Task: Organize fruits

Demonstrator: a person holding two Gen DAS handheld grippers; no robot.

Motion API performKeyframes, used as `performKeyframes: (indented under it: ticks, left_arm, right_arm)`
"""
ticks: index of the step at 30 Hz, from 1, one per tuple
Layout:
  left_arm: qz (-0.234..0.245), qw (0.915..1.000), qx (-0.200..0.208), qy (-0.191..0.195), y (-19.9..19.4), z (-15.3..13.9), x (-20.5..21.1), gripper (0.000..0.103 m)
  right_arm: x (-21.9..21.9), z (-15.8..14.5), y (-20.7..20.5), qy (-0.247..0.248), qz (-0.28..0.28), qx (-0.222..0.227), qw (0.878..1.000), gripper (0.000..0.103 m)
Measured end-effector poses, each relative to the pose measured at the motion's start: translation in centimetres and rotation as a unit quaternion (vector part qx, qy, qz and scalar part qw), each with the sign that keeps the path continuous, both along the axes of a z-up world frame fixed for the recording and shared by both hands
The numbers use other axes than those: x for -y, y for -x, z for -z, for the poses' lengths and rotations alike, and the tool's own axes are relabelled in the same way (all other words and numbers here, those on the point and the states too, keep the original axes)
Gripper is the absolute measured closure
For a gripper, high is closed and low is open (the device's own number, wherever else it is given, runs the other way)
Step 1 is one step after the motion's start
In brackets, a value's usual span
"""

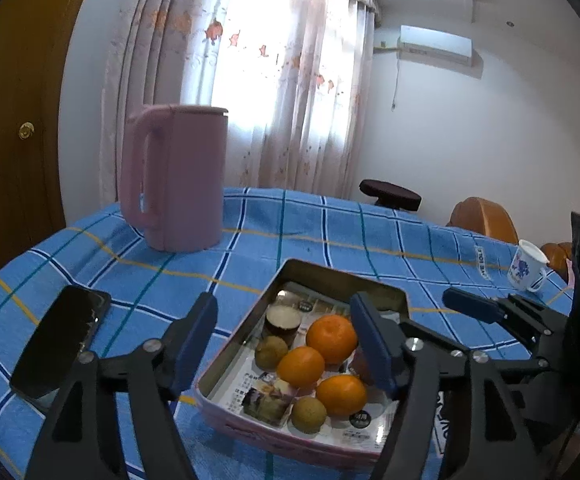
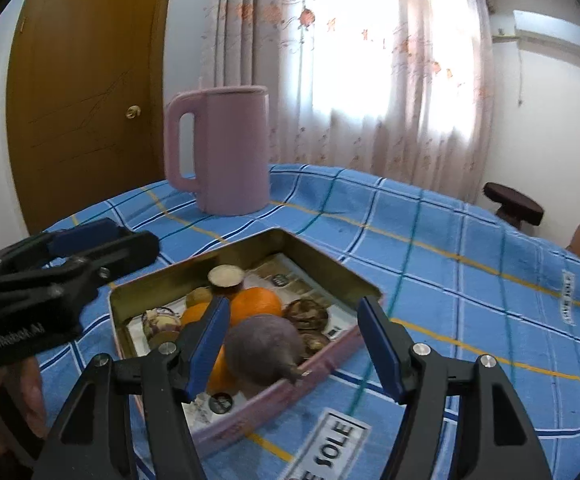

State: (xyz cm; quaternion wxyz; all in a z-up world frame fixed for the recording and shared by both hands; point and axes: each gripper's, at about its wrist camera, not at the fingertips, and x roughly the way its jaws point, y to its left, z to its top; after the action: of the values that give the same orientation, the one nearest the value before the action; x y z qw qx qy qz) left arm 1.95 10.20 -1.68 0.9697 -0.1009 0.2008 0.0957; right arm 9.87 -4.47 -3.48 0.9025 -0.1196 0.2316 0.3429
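- A shallow rectangular metal tin with a pink outer wall [image 1: 331, 276] [image 2: 194, 276] sits on the tabletop covered by a blue checked cloth [image 1: 250, 248] [image 2: 429, 240]; printed paper lines its floor.
- Inside the tin lie three round orange citrus fruits [image 1: 331, 338] [image 2: 256, 302], two small brownish-green round fruits [image 1: 270, 354], a dark cut-topped round piece [image 1: 282, 318] [image 2: 226, 276] and a dull purple round fruit with a short stem [image 2: 264, 346] near the front wall.
- The left gripper [image 1: 286, 342] hangs over the tin's near-left part, its blue-padded jaws apart with nothing pressed between them.
- The right gripper [image 2: 293, 344] stands with its jaws spread on either side of the purple fruit; the pads do not touch it.
- A tall pink plastic jug with a handle [image 1: 178, 176] [image 2: 226, 148] stands behind the tin.
- A black phone [image 1: 60, 344] lies left of the tin, and a white mug with blue print [image 1: 527, 266] stands at far right.
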Motion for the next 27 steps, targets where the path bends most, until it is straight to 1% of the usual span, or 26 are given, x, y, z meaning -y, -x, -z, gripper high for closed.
performKeyframes:
  ticks: [2, 7, 20, 22, 27]
  left_arm:
    - [0.000, 1.0000, 0.005, -0.002, 0.3, -0.3, 0.2, 0.031]
    - [0.004, 0.9999, 0.010, -0.007, 0.6, -0.7, 0.7, 0.025]
    - [0.024, 0.9995, 0.012, -0.017, 0.9, -0.9, 2.6, 0.025]
    - [0.028, 0.9994, 0.011, -0.018, 0.8, -0.9, 2.9, 0.025]
    - [0.035, 0.9991, 0.007, -0.023, 0.7, -0.8, 3.8, 0.025]
  right_arm:
    - [0.6, -0.3, 0.2, -0.004, 0.006, 0.003, 1.000, 0.036]
    - [1.8, -1.0, 0.8, -0.008, 0.022, 0.014, 1.000, 0.035]
    - [4.7, -2.4, 2.3, -0.029, 0.043, 0.025, 0.998, 0.033]
    - [5.3, -2.5, 2.5, -0.031, 0.048, 0.025, 0.998, 0.030]
    - [6.4, -2.5, 2.8, -0.033, 0.058, 0.025, 0.997, 0.029]
